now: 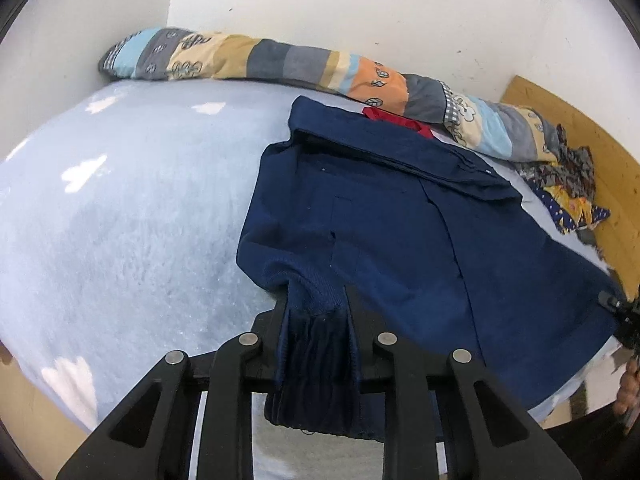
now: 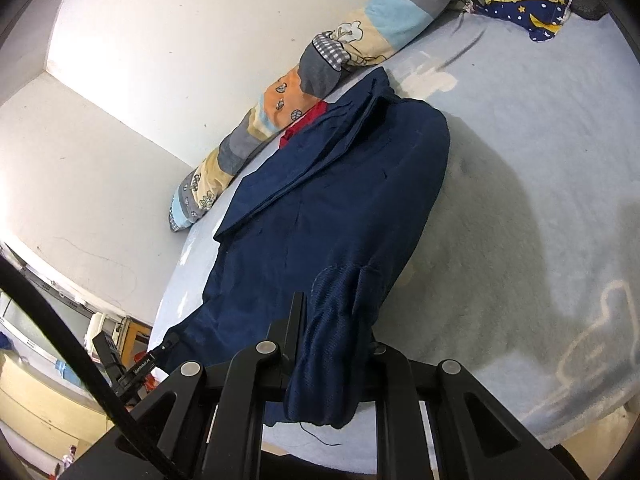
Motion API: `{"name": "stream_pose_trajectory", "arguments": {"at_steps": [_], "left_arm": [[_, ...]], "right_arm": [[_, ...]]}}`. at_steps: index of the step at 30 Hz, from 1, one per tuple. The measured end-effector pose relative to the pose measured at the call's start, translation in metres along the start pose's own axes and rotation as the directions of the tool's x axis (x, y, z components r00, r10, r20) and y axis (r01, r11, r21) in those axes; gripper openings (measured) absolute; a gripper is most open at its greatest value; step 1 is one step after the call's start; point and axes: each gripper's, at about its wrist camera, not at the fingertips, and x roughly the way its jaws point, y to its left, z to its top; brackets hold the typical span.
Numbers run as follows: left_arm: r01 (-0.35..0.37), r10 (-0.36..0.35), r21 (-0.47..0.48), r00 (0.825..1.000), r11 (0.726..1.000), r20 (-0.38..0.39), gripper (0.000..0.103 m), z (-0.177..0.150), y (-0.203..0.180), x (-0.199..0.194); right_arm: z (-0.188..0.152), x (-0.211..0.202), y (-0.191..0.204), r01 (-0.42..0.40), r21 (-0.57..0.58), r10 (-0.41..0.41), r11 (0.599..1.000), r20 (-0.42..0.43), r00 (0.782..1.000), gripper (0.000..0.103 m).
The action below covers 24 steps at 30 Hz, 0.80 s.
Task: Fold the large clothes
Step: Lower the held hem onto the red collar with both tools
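Observation:
A navy blue jacket (image 1: 400, 208) lies partly folded on a light blue bed sheet (image 1: 120, 200). A bit of red fabric (image 1: 396, 120) shows at its far end. My left gripper (image 1: 316, 304) is shut on the jacket's ribbed near corner, and a bunch of fabric hangs down between the fingers. In the right wrist view the same jacket (image 2: 340, 200) stretches away from me. My right gripper (image 2: 334, 320) is shut on the other ribbed near corner, which is lifted off the sheet (image 2: 540, 160).
A rolled patchwork quilt (image 1: 280, 60) lies along the white wall behind the jacket. A crumpled patterned cloth (image 1: 568, 188) sits at the bed's end by a wooden board (image 1: 580, 128). Furniture and boxes (image 2: 48, 380) stand past the bed's left edge.

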Motion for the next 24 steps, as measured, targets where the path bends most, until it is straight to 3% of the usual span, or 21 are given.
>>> {"name": "stream_pose_trajectory", "arguments": {"at_steps": [15,24], "left_arm": [[-0.018,0.017,0.023,1.000,1.000,0.018,0.021,0.004,-0.009,-0.003],[0.030,-0.032,0.018,0.994,0.999,0.101,0.021,0.058,-0.021,-0.023]], "right_arm": [[0.005,-0.002,0.013,-0.011,-0.023,0.012,1.000,0.013,1.000,0.014],[0.052,-0.012,0.046,-0.079,-0.075,0.082,0.994,0.039,0.996,0.014]]}}
